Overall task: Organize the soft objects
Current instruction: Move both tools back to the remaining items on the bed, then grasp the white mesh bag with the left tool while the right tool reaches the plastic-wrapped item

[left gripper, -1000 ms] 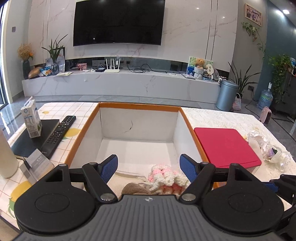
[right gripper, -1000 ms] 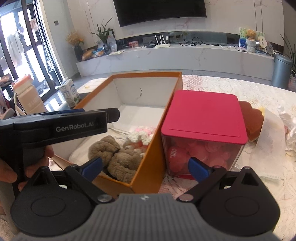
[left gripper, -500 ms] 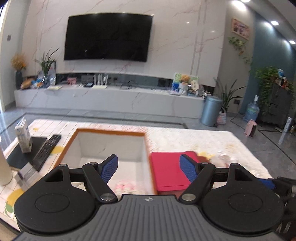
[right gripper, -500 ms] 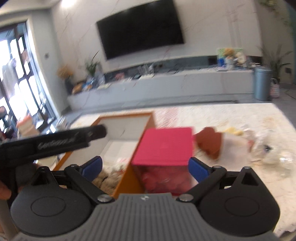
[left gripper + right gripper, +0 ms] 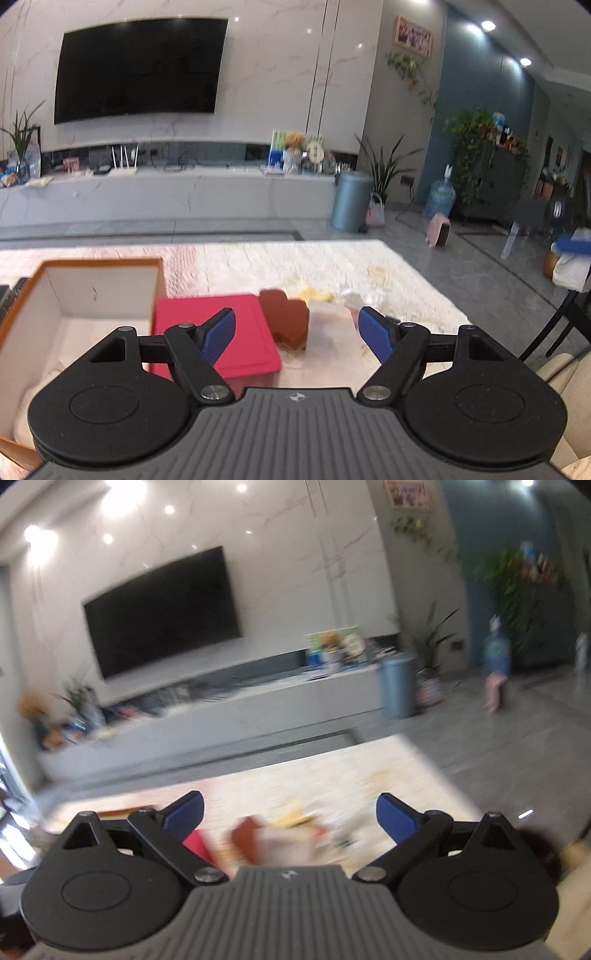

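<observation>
Blur is your main risk: the right-wrist view is smeared, so lining up on the brown plush just right of the red box could miss. Both grippers, left and right, have jaws released, holding nothing.

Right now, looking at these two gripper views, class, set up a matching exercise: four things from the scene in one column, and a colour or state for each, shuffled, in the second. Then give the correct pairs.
Things
1. cardboard box
2. lid of the container
3. heart-shaped cushion
4. left gripper

Colour or state
A. brown, lying on the table beside the lid
B. open, nothing between its blue pads
C. orange rim, white inside, open at the top
D. red and flat

Pairs: 1-C, 2-D, 3-A, 4-B
</observation>
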The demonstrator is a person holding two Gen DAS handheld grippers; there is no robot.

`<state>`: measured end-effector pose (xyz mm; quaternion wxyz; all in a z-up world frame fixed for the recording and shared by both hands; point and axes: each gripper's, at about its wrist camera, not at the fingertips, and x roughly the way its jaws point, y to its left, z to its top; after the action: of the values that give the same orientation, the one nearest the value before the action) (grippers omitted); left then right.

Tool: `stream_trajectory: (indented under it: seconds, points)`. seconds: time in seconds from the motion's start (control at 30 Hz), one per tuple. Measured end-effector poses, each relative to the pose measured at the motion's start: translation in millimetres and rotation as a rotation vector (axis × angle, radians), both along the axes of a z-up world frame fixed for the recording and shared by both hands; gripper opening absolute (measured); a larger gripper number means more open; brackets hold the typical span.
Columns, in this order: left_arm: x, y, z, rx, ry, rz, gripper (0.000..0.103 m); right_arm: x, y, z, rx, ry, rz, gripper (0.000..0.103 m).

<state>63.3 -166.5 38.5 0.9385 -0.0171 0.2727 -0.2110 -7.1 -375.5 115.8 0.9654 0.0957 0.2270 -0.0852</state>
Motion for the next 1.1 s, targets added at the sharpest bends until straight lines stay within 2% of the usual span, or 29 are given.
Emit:
stream_trajectory:
  seconds: [0.1, 0.2, 0.27, 0.33, 0.4, 0.6, 0.73, 0.87, 0.93, 1.03, 1.1]
  points:
    - [3, -16, -10, -0.003, 0.035, 0.002, 0.089, 14, -12, 13, -0.128, 0.013, -0.006, 0.099]
    - [3, -28, -21, -0.002, 0.053, 0.003, 0.089, 27, -26, 11, -0.229, 0.006, 0.012, 0.099]
    - [4, -39, -29, 0.014, 0.060, -0.009, 0.089, 23, -38, -2, -0.257, -0.035, 0.009, 0.099]
    - [6, -50, -39, 0.038, 0.068, -0.016, 0.089, 24, -48, -22, -0.236, -0.057, 0.023, 0.099]
    - [8, -61, -49, 0.049, 0.081, -0.007, 0.089, 27, -55, -44, -0.221, -0.038, 0.038, 0.099]
    - [20, -96, -89, 0.090, 0.159, 0.005, 0.089, 44, -71, -95, -0.311, 0.078, 0.056, 0.099]
    - [25, -121, -112, 0.134, 0.147, 0.014, 0.089, 52, -94, -120, -0.224, 0.162, -0.042, 0.099]
    - [35, -132, -129, 0.152, 0.141, 0.103, 0.089, 59, -102, -141, -0.165, 0.204, -0.085, 0.099]
    - [42, -135, -137, 0.156, 0.151, 0.125, 0.089, 64, -105, -152, -0.152, 0.199, -0.078, 0.099]
    - [52, -141, -147, 0.191, 0.148, 0.157, 0.089, 68, -112, -166, -0.046, 0.117, -0.015, 0.099]
    - [56, -141, -150, 0.209, 0.141, 0.199, 0.089, 74, -112, -174, -0.011, 0.129, 0.003, 0.099]
